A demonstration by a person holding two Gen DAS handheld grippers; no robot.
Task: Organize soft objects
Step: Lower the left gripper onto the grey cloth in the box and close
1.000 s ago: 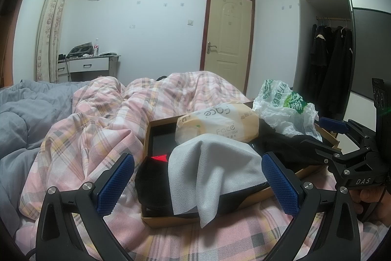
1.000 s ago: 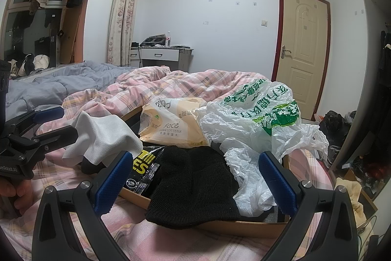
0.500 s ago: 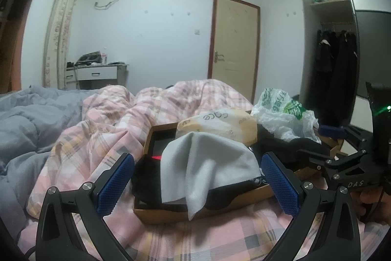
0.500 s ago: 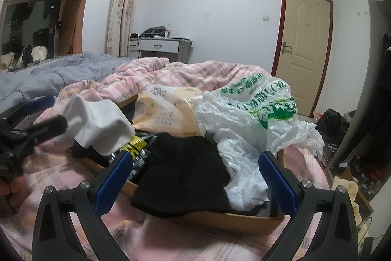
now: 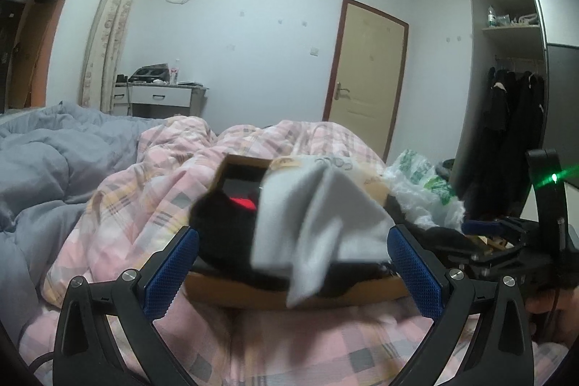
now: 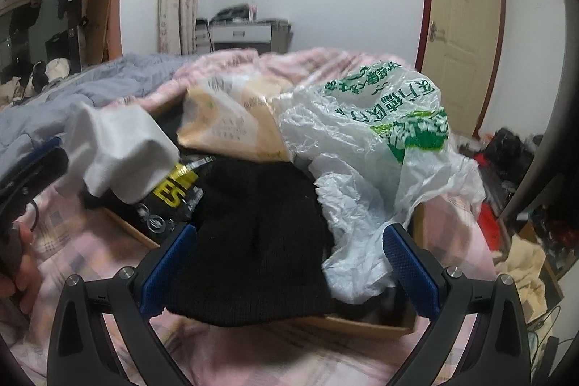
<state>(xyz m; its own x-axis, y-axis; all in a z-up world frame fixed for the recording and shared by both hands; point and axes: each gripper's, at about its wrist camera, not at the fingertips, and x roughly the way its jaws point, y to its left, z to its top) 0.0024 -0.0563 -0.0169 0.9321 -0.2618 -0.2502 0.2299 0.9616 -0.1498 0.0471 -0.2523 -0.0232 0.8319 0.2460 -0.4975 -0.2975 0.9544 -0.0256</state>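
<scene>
Left gripper (image 5: 292, 272): spread wide, holding nothing, aimed at the box's (image 5: 253, 290) near-left corner.
Cloth (image 5: 318, 223): grey, draped over a dark heap at the box's left end, one corner hanging past the rim — light and limp, likely to sag; best pinched at that free corner or a raised fold.
Hat (image 6: 249, 241): black knit, lying over the near rim of the box, between the right gripper's fingers — soft, grippy, squashes easily; take a thick bunch mid-body.
Bag (image 6: 376, 147): thin plastic, crinkly and slippery — grab a gathered wad.
Right gripper (image 6: 289, 268): spread wide, empty.
</scene>
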